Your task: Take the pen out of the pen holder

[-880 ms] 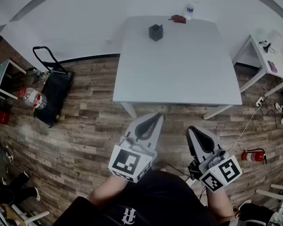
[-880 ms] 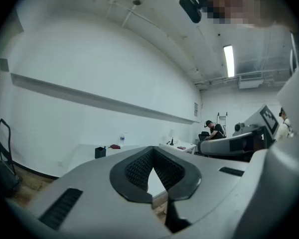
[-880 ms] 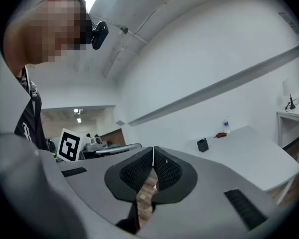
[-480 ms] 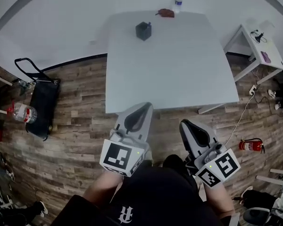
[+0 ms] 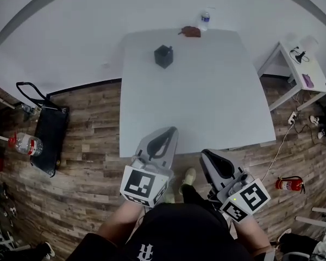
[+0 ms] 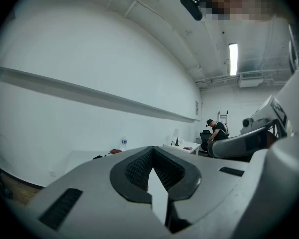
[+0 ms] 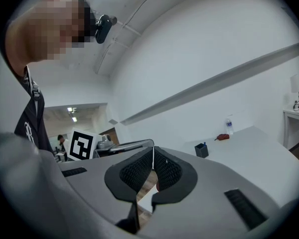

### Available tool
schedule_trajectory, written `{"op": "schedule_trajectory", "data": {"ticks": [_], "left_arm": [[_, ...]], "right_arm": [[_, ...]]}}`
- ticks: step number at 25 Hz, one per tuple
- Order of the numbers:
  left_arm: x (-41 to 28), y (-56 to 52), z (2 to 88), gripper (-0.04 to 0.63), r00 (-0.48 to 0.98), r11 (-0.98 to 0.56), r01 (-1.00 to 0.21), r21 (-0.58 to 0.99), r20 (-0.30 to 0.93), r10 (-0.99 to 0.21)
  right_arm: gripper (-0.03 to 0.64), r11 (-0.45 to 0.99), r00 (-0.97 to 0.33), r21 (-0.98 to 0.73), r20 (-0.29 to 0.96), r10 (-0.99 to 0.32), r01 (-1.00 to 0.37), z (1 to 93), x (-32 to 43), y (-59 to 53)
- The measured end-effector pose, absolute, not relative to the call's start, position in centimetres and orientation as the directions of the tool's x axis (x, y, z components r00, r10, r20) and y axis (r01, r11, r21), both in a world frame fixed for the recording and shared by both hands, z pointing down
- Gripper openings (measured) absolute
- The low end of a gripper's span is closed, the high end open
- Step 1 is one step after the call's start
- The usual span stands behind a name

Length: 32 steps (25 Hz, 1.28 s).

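The left gripper and right gripper have fingers fully closed, holding nothing. The dark square pen holder stands far across the white bench.

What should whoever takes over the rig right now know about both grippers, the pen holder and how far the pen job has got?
Left gripper: shut, empty, held at the near edge of the table.
Right gripper: shut, empty, just short of that edge.
Pen holder: upright near the table's far side, with the pen standing in it. A bottle and a reddish item sit behind it.
Done: nothing yet; the pen is untouched.
Left: reach across, open one gripper, close on the pen, lift it out.
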State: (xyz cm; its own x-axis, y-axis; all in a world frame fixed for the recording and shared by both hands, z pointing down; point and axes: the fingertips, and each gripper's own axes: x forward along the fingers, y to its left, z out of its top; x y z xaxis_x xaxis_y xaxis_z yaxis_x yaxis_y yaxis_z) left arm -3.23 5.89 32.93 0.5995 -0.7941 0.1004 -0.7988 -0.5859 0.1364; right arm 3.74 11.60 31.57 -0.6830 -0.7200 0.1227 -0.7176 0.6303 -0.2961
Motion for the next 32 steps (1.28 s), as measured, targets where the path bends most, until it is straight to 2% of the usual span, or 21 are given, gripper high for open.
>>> {"op": "schedule_trajectory", "data": {"ticks": [14, 20, 26, 30, 32], "left_arm": [[-2.2, -9.9, 33.2, 0.006, 0.498, -0.496, -0.867, 0.048, 0.128, -0.858], [-2.2, -18.5, 36.7, 0.008, 0.541, -0.543, -0.839, 0.047, 0.187, -0.820], [-3.3, -27.3, 40.6, 0.009, 0.517, -0.519, -0.853, 0.056, 0.227, -0.825], [-2.9, -31.9, 43.9, 0.083, 0.510, -0.517, -0.855, 0.047, 0.262, -0.819], [-2.6, -34.0, 45.8, 0.092, 0.504, -0.517, -0.855, 0.031, 0.285, -0.816]], "right_arm": [[0.015, 0.706, -0.770, -0.348, 0.077, -0.634, -0.617, 31.3, 5.8, 1.1], [0.015, 0.672, -0.747, -0.362, 0.118, -0.655, -0.646, 33.0, 4.8, -3.3], [0.015, 0.630, -0.719, -0.383, 0.151, -0.679, -0.676, 34.2, 4.2, -7.3], [0.015, 0.594, -0.704, -0.415, 0.190, -0.684, -0.689, 36.2, 4.2, -9.2], [0.015, 0.579, -0.699, -0.427, 0.207, -0.685, -0.694, 37.0, 4.2, -10.1]]}}
